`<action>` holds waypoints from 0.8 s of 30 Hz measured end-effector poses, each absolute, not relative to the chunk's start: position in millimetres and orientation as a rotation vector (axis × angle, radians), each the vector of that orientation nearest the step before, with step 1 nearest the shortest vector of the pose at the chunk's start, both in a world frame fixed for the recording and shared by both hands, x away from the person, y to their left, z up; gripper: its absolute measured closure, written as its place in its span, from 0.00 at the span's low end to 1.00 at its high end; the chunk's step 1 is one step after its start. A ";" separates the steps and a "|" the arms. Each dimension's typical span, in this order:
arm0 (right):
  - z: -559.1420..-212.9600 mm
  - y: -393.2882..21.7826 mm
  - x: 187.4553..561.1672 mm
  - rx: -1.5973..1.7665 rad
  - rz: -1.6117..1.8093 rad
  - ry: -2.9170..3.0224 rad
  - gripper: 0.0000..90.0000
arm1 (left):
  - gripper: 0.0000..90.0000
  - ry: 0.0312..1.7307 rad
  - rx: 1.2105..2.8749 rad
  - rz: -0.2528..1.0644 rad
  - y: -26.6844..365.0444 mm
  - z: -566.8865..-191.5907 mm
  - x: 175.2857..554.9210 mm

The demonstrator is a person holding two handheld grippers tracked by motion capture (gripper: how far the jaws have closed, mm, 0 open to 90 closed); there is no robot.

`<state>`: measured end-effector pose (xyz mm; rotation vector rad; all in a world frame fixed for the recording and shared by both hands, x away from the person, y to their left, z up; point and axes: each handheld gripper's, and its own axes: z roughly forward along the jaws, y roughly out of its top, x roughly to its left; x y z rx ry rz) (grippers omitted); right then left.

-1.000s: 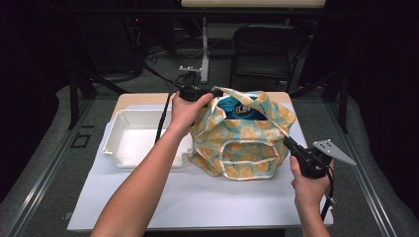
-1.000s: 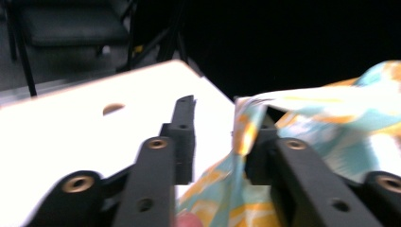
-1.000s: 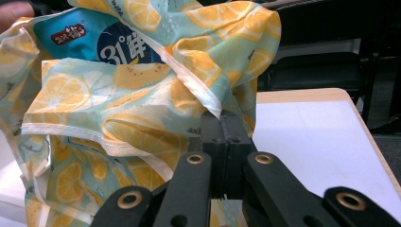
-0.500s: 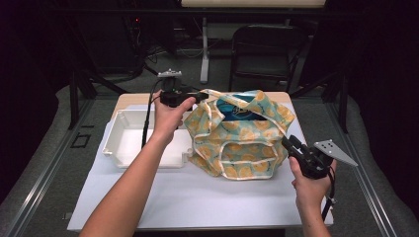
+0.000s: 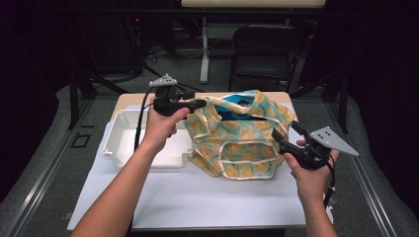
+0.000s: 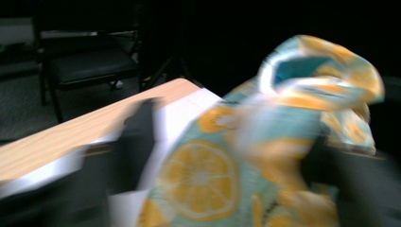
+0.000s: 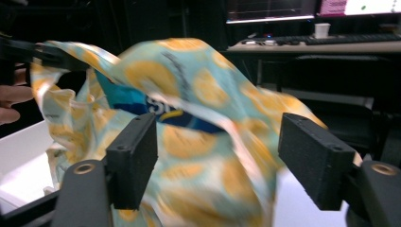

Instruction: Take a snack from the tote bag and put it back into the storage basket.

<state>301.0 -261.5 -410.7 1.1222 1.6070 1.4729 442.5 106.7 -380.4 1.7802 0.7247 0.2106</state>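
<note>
Standing on the white mat (image 5: 197, 197), the lemon-print bag (image 5: 242, 143) sits just right of the white tray (image 5: 123, 143), its mouth open on a blue packet (image 5: 237, 109) inside. The left gripper (image 5: 197, 104) is at the bag's upper left rim; its jaws have just been closing, with the rim cloth between them, though blur hides whether they pinch it. The right gripper (image 5: 282, 139) is at the bag's right side, its jaws just opened wide and clear of the fabric (image 7: 213, 142).
</note>
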 end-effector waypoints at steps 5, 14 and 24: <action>-395.8 -238.7 333.9 1.095 1.378 1.694 0.23 | 1.00 0.658 1.794 0.183 95.7 -379.0 436.5; -399.8 -217.0 368.4 1.016 1.095 1.778 0.52 | 0.98 0.669 1.777 0.150 91.6 -374.1 441.7; -389.8 -243.4 371.6 1.161 1.303 1.697 0.99 | 0.30 0.676 1.731 0.157 105.6 -380.3 429.8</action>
